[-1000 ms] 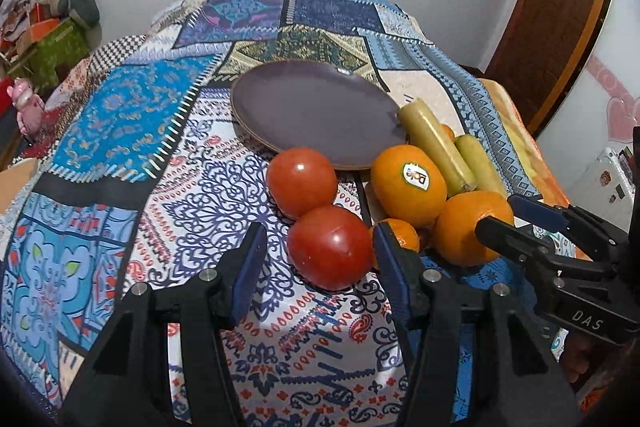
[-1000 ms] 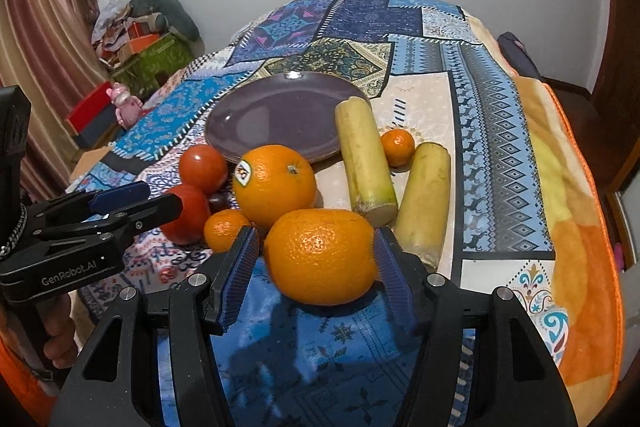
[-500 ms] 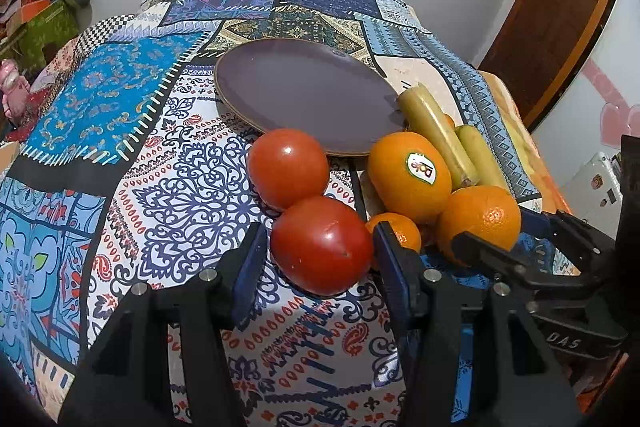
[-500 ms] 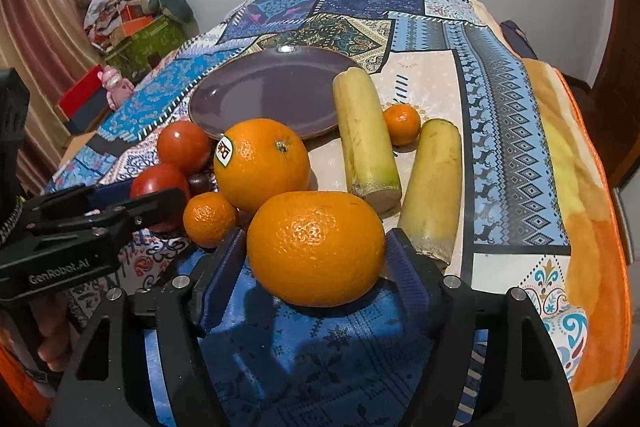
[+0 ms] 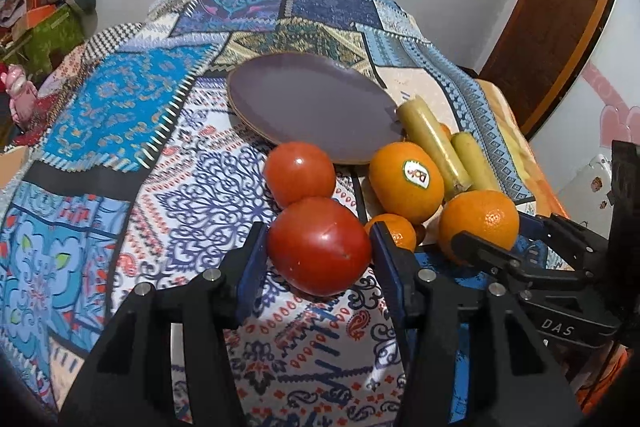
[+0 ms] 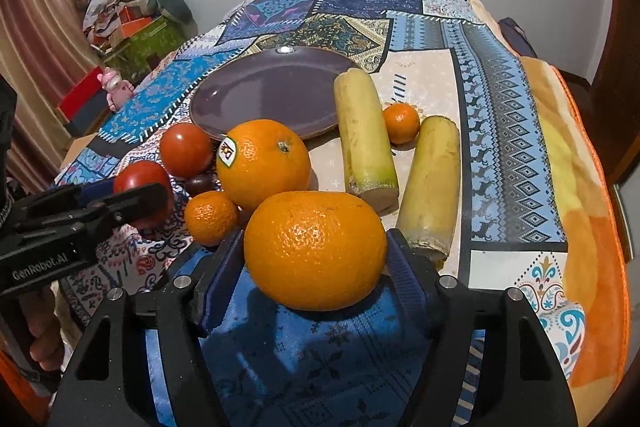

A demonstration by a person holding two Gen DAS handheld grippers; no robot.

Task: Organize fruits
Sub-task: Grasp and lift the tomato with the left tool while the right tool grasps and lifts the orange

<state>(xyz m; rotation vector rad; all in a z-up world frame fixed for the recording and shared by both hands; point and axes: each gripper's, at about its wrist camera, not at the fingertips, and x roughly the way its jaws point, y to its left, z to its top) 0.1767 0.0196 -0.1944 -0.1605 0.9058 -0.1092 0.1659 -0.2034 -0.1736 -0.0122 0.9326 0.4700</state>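
Fruits in a bunch on the patterned cloth (image 5: pixel 100 115), just in front of the purple plate (image 5: pixel 308 107). From the left: near tomato (image 5: pixel 318 247) squeezed between the blue fingers (image 5: pixel 253 263) of the left gripper (image 5: pixel 318 259), both pads touching its sides. Second tomato (image 5: pixel 300 173) right behind, touching it. Small mandarin (image 6: pixel 211 217) next, then stickered orange (image 6: pixel 264 163). Big orange (image 6: pixel 316 249) pinched between the pads of the right gripper (image 6: pixel 316 267), fingers wide but tight on the peel. Two yellow-green stalks (image 6: pixel 366 139) beside the plate, another small mandarin (image 6: pixel 401 123) between them.
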